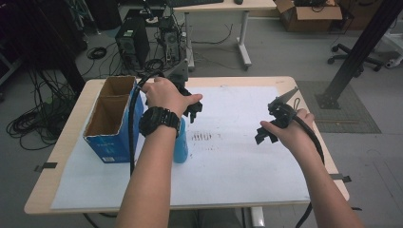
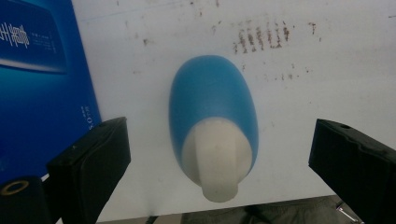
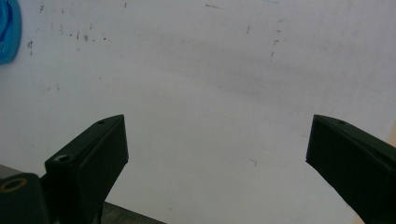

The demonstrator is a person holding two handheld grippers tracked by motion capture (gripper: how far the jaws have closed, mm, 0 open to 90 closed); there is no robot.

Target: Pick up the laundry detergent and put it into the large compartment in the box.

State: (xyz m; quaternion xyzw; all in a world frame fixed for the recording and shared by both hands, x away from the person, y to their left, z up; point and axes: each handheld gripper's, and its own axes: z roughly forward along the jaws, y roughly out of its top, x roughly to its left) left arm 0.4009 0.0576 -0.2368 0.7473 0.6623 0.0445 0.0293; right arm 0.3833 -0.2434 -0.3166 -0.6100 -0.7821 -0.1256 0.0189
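Here we hover the left hand-held gripper (image 2: 219, 154) over the blue bottle (image 2: 212, 123), jaws wide apart.
Bottle stands upright on the white sheet (image 1: 237, 156) covering the desk (image 1: 71, 118), just beside the blue carton (image 1: 111, 121), white cap up, btwn the jaws w/o touching. Right hand-held gripper (image 3: 217, 154) also spread apart, above bare sheet, well apart from the bottle.

Bottle (image 2: 212, 121) stands upright on paper sheet (image 1: 237, 156) covering the table (image 1: 71, 109), just right of the open-topped box (image 1: 111, 118). Left gripper (image 1: 192, 111) is above the bottle, jaws either side of it, apart from it. Right gripper (image 1: 268, 130) is well to the right, over bare sheet.
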